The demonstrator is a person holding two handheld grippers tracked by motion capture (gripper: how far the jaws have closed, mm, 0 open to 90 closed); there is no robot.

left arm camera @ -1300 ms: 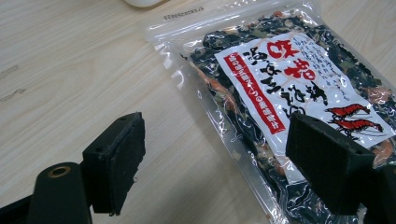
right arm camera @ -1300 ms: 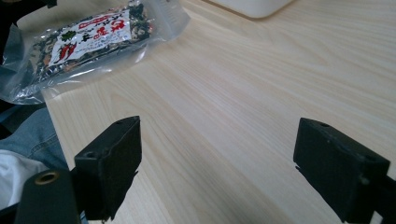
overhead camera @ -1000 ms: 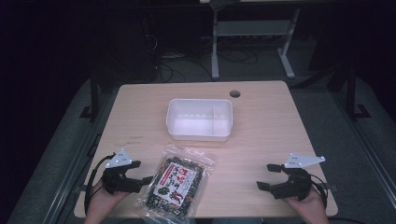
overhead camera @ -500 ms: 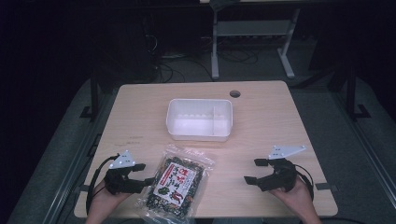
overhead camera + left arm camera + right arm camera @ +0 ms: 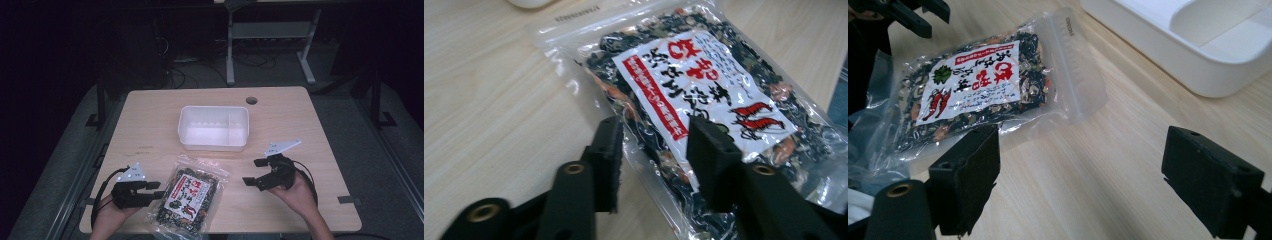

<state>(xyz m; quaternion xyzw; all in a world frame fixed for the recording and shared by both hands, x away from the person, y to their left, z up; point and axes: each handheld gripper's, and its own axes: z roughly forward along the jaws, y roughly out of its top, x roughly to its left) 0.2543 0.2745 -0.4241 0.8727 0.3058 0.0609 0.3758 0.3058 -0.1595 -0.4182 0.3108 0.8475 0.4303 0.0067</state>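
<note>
Black left gripper (image 5: 156, 190), at seven o'clock on the pale wooden table (image 5: 150, 120), has just been closing its jaws around the near edge of the clear plastic bag of dark dried flakes (image 5: 189, 200). White divided plastic tray (image 5: 214, 127) sits at twelve. Black right gripper (image 5: 254, 171), at four o'clock, hovers with jaws wide apart, holding nothing.

Red and black East Asian characters on snack bag (image 5: 704, 95) white label, not legible
</note>
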